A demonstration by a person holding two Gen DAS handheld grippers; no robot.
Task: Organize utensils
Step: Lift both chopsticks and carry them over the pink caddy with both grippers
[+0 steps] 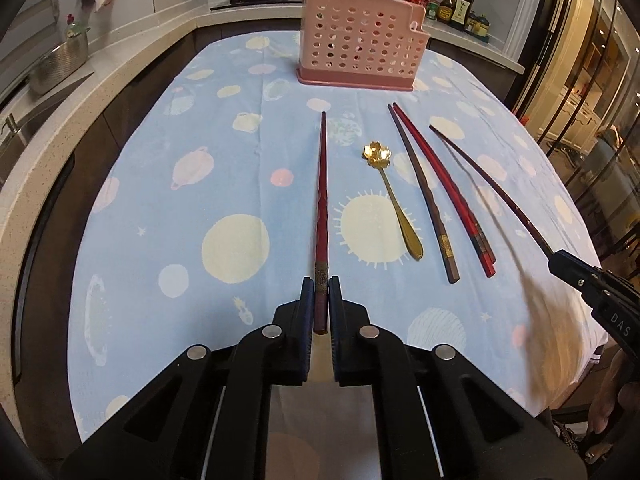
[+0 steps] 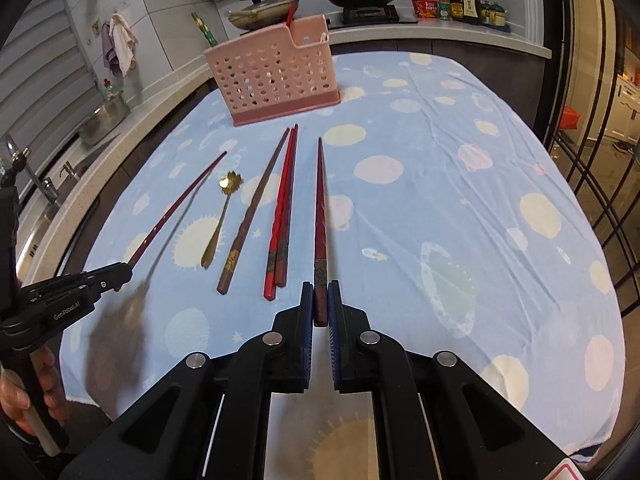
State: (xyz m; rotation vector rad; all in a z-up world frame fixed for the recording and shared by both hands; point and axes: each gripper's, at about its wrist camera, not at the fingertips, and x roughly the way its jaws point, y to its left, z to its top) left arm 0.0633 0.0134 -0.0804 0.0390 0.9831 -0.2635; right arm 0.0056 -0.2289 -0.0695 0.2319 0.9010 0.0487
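clearly mid-pickup: left gripper (image 1: 321,300) clamped on a red chopstick (image 1: 321,184) by its thick end, lifted for the pink holder (image 1: 360,44); spoon (image 1: 394,196) and three chopsticks (image 1: 440,200) lying between; right gripper (image 2: 320,304) pinching another chopstick (image 2: 320,208) likewise.

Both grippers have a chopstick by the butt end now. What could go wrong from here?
1. Left gripper and right gripper each pinch a dark red chopstick only at its thick end, so the long tip may swing or pivot in the pads.
2. A swinging tip could knock the gold spoon or the three loose chopsticks.
3. The pink holder has narrow compartments, so a drooping tip could catch its rim.
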